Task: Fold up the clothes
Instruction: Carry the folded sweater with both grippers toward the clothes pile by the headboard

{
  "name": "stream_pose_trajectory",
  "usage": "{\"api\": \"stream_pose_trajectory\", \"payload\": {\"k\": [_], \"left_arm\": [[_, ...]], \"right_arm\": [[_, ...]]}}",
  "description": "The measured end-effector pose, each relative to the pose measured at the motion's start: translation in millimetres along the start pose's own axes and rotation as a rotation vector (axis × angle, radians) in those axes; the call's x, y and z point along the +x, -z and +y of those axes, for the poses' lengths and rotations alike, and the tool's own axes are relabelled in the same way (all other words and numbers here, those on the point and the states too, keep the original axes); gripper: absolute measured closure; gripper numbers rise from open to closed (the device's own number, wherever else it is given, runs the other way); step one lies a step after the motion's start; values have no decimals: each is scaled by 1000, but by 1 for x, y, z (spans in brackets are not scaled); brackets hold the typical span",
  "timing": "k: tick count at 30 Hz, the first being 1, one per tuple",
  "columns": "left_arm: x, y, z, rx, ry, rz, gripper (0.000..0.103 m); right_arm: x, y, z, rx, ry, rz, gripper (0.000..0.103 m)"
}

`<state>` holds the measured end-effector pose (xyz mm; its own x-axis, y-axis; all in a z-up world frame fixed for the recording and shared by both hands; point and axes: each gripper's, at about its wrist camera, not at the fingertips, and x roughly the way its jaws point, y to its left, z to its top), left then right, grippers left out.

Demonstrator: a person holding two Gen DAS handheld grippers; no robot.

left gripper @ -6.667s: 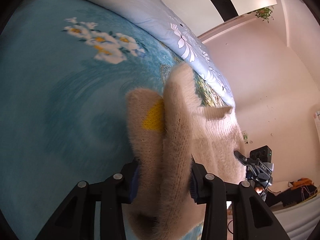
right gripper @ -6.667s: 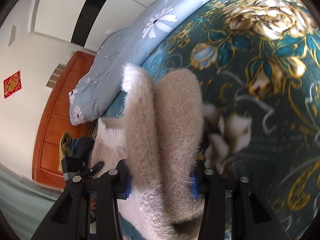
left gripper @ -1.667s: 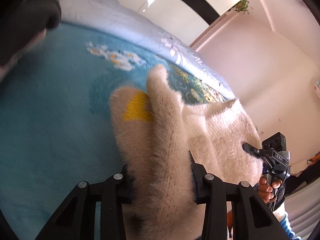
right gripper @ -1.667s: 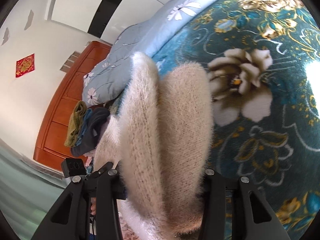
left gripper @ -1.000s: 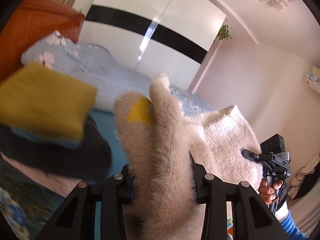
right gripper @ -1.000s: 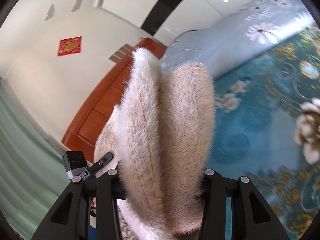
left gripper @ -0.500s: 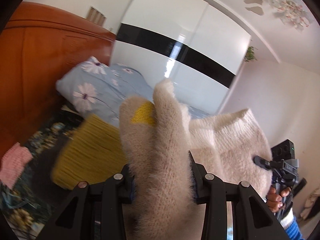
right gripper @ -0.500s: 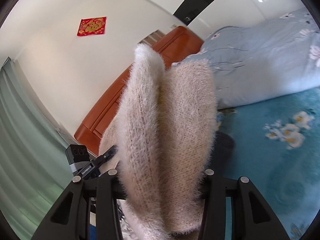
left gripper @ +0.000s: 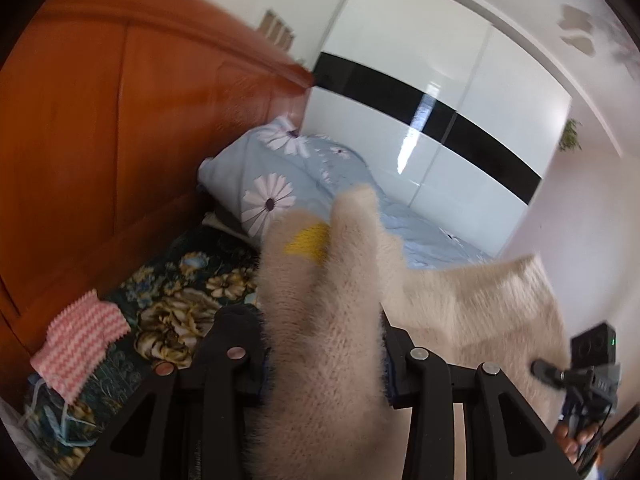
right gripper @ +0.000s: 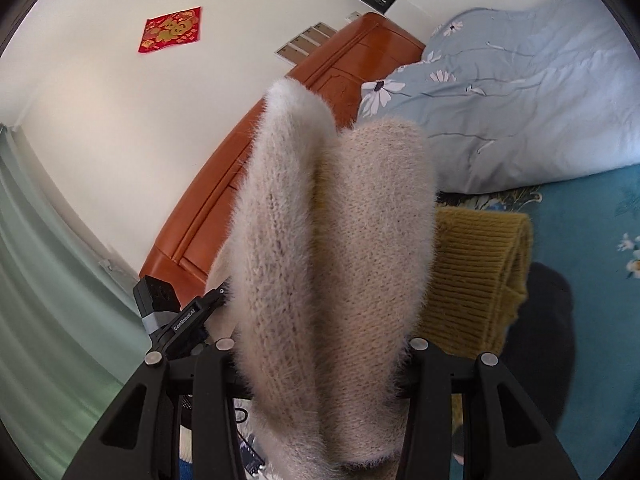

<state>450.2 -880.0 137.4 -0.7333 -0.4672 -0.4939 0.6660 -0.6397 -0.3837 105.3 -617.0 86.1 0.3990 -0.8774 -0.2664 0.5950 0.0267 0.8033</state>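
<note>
A fuzzy cream sweater [left gripper: 328, 320] with a yellow patch [left gripper: 308, 240] is held up in the air, folded into thick rolls. My left gripper [left gripper: 324, 356] is shut on one end of it. My right gripper [right gripper: 324, 364] is shut on the other end [right gripper: 336, 248]. The sweater stretches from the left gripper across to the right gripper, which shows in the left wrist view [left gripper: 576, 376]. The left gripper shows in the right wrist view [right gripper: 180, 316]. The sweater hides the fingertips in both views.
A wooden headboard [left gripper: 100, 140] stands at the left. A pale blue floral duvet [right gripper: 520, 100] lies on the bed. A folded mustard knit [right gripper: 476, 272] sits on a dark garment [right gripper: 540, 320]. A pink striped knit [left gripper: 80, 340] lies by the headboard on the dark floral bedspread [left gripper: 180, 292].
Both grippers have swung with the sweater from the open bed toward the headboard. The stack of folded clothes is now right under the sweater.
</note>
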Motion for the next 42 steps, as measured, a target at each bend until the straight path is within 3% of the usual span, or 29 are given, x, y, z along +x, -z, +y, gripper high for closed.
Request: {"api": "stream_pose_trajectory", "payload": {"k": [8, 13, 19, 27, 36, 41, 42], "left_arm": [[32, 21, 29, -42, -21, 42, 56], [42, 29, 29, -50, -39, 54, 48], [53, 38, 29, -59, -60, 70, 46], [42, 35, 21, -53, -62, 4, 46], [20, 26, 8, -40, -53, -102, 60], [28, 19, 20, -105, -52, -104, 60], [39, 22, 25, -115, -77, -68, 60]], "right_arm": [[21, 12, -50, 42, 40, 25, 57], [23, 20, -80, 89, 31, 54, 55], [23, 28, -103, 140, 30, 80, 55], [14, 30, -112, 153, 45, 87, 55], [-4, 14, -84, 49, -22, 43, 57], [-10, -6, -70, -2, -41, 11, 58], [-8, -5, -75, 8, -32, 18, 58]]}}
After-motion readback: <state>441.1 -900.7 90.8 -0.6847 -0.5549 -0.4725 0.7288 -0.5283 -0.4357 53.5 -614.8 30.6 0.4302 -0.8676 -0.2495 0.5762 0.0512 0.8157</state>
